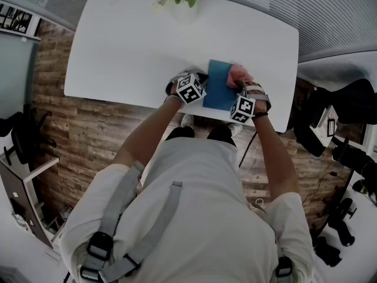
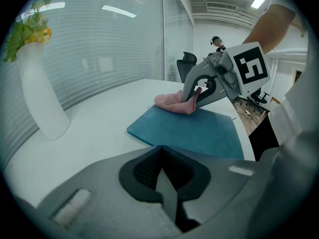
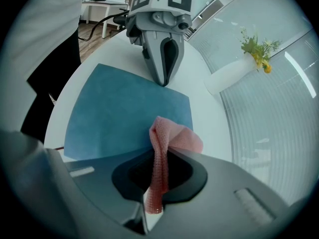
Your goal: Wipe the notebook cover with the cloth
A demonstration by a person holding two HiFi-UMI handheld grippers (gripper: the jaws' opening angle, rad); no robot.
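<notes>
Right gripper view: right gripper (image 3: 155, 188) clamped on pink cloth (image 3: 174, 136). A strip is pinched between the jaws, and the loose bunch rests on blue notebook (image 3: 124, 113) at its near edge. Left gripper (image 3: 163, 78) opposite, jaws pressed together, nothing between them, tips down at notebook's far edge. Head view: notebook flat on white table (image 1: 129, 46), near the front edge, between both grippers. White vase (image 3: 227, 78) with yellow flowers stands well apart at table's back.
</notes>
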